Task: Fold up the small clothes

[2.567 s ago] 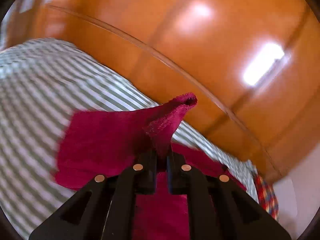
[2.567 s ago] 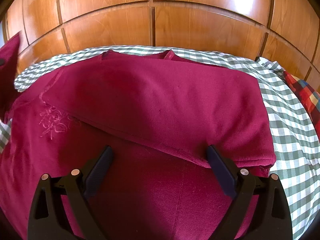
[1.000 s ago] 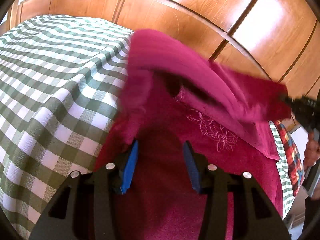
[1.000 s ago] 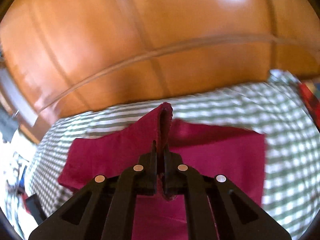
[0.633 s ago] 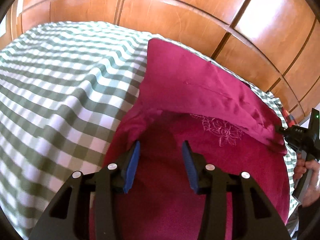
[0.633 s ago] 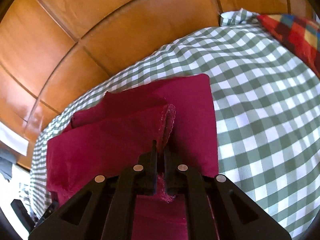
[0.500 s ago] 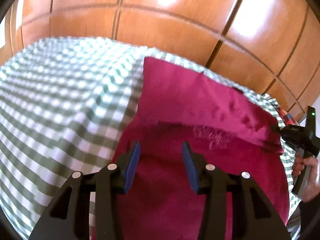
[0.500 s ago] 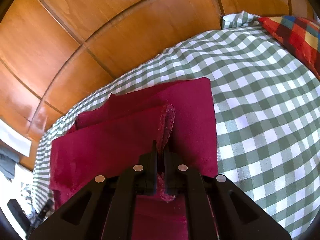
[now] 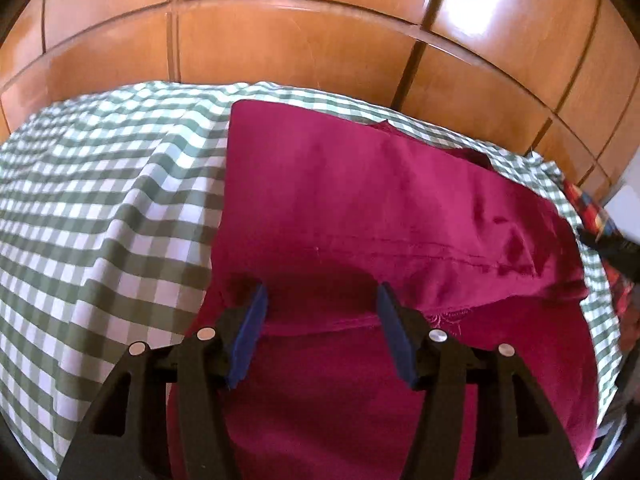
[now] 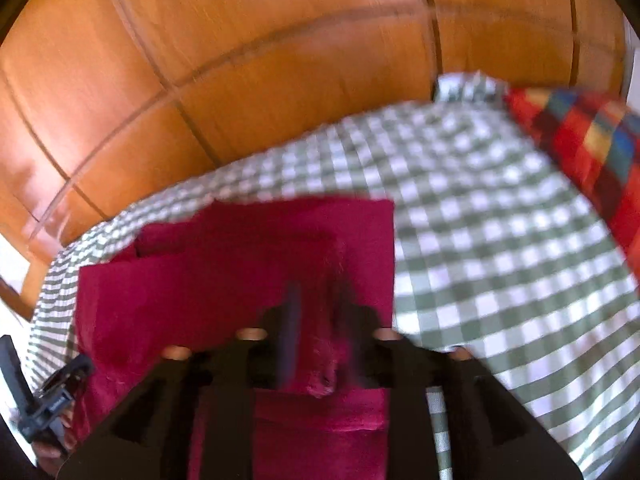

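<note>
Right gripper (image 10: 318,312) jaws opening (blurred) over garment (image 10: 224,272).

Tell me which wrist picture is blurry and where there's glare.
Right wrist view: motion-smeared, checks of the gingham sheet and the right gripper soft. Left wrist view: sharp; bright glare patches on the wooden panels, fisheye bending their seams.

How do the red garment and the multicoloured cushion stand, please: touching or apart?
Apart. The right wrist view shows a broad stretch of green checked sheet between the red garment and the multicoloured cushion.
</note>
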Motion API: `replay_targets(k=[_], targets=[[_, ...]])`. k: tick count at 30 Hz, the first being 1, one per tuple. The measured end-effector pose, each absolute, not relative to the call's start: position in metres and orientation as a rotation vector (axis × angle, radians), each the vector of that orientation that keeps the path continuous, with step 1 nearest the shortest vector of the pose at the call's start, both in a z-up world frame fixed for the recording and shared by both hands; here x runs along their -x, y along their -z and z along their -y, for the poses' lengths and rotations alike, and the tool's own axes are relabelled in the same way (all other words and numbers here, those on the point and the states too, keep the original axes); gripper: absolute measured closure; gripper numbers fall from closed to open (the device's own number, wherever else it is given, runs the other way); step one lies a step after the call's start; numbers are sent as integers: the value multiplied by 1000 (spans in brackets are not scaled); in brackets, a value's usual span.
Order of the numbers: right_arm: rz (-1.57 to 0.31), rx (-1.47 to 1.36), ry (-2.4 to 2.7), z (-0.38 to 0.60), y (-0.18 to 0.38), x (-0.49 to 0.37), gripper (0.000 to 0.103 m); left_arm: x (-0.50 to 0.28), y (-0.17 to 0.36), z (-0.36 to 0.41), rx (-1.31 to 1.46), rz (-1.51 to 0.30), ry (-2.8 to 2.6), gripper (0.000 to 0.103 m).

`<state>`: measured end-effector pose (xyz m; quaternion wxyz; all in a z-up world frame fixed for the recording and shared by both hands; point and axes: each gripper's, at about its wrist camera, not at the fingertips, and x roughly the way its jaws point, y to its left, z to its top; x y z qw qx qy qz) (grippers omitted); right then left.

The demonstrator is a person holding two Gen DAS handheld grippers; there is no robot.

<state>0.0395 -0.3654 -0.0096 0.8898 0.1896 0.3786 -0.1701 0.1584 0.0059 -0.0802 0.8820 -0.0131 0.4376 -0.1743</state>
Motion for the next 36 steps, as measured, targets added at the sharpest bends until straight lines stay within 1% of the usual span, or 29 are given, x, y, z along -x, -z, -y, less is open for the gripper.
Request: replay_targets(k=[1, 4, 9, 14, 16, 20, 22, 23, 27, 30, 34, 36], targets=[[-749, -369, 339, 356, 2, -39, 32, -157, 78, -7, 31, -901, 367, 47], [-746, -307, 281, 333, -3, -51, 32, -155, 60, -22, 115, -844, 381, 47], [-798, -232, 269, 316, 19, -72, 32, -188, 43, -57, 300, -835, 322, 47], [-852, -220, 335, 329, 46, -82, 32, -215, 34, -47, 281, -811, 327, 48], [-863, -220, 344, 332, 57, -80, 32, -229, 37, -36, 248, -829, 314, 48], [-844, -180, 348, 330, 72, -77, 31, -260, 67, -17, 165, -912, 228, 50], [-841, -169, 353, 328, 75, -79, 30, -269, 89, -16, 144, -965, 194, 47], [-841, -162, 356, 327, 75, -79, 30, -271, 99, -17, 149, -961, 195, 46], [-837, -168, 353, 329, 77, -79, 29, -261, 95, -14, 120, -923, 167, 45], [-836, -172, 352, 329, 77, -78, 29, -246, 81, -22, 119, -910, 124, 46], [-846, -172, 350, 329, 75, -79, 28, -198, 57, -28, 75, -824, 152, 44], [-855, -160, 356, 327, 70, -79, 27, -175, 54, -28, 25, -804, 187, 42]])
